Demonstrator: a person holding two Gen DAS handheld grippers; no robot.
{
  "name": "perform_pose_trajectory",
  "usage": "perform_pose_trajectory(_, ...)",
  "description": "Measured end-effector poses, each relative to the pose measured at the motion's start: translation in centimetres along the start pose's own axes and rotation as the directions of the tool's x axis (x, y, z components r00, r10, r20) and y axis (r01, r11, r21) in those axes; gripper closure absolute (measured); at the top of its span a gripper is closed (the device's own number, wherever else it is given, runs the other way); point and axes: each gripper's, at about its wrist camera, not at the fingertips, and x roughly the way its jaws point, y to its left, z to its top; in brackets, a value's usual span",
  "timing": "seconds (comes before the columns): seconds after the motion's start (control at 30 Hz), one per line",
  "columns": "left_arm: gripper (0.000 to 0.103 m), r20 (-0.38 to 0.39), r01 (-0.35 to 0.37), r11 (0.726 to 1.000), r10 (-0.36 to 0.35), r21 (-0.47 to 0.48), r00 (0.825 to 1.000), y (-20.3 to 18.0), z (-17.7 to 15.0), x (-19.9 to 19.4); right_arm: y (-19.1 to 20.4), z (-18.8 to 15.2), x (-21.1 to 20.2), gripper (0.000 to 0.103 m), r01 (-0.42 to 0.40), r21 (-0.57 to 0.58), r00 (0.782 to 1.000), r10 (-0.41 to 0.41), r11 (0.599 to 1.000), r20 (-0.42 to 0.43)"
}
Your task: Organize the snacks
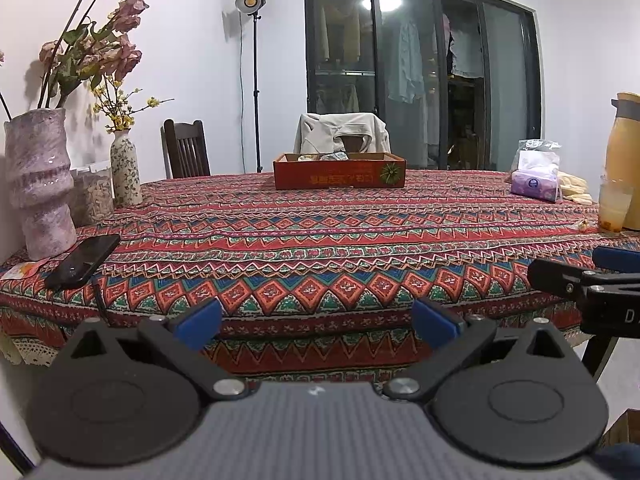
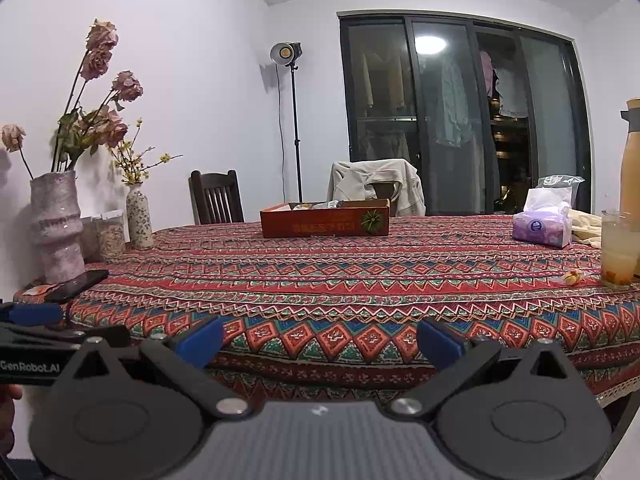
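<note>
A shallow red cardboard box [image 1: 339, 174] [image 2: 325, 223] with several wrapped snacks in it stands at the far middle of the table. A small wrapped snack [image 1: 581, 223] [image 2: 571, 277] lies on the cloth at the right, beside a glass. My left gripper [image 1: 317, 323] hangs open at the table's near edge, nothing between its blue pads. My right gripper [image 2: 320, 340] is open too, empty, also at the near edge. The right gripper shows at the right edge of the left wrist view, and the left gripper at the left edge of the right wrist view.
A patterned tablecloth [image 1: 320, 240] covers the table. At the left stand a pink vase [image 1: 38, 184], a small floral vase [image 1: 125, 166], jars and a black phone [image 1: 84, 260]. At the right are a tissue pack [image 1: 534, 184], a glass [image 1: 614, 208] and a yellow jug [image 1: 624, 152]. Chairs stand behind.
</note>
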Motion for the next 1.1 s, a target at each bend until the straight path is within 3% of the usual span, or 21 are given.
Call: perform_pose_trajectory(1.1, 0.0, 0.004, -0.014, 1.0, 0.014, -0.004, 1.0, 0.27, 0.08, -0.08, 0.02, -0.02, -0.24, 0.0, 0.001, 0.005, 1.0, -0.001, 1.0, 0.007)
